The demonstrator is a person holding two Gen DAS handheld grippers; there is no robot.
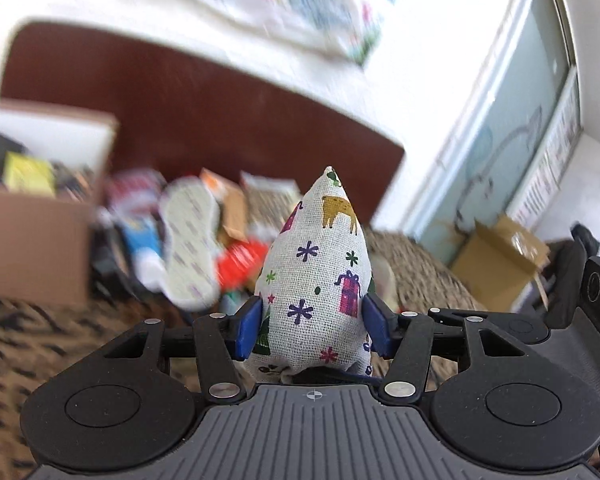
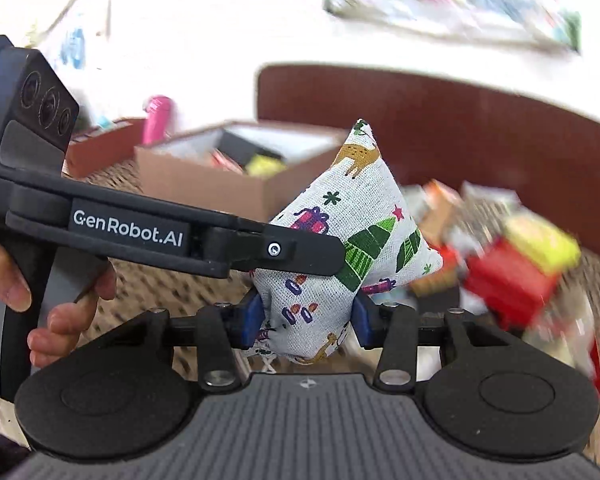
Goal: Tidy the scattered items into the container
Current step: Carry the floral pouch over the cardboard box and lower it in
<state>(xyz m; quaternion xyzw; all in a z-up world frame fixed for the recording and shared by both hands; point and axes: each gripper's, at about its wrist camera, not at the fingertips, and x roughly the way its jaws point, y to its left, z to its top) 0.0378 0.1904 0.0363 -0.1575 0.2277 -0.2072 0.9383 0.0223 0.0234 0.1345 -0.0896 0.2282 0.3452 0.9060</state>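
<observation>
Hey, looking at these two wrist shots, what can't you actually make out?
- Pile of scattered items: motion blur in the left wrist view smears every label.
- Red and yellow packets: blurred in the right wrist view.
- Box contents: mostly hidden by its wall and the fabric pouch.
- Pouch underside: covered by the right gripper and left gripper.
- Colourful sheet: blurred, cut by the top edge.
</observation>
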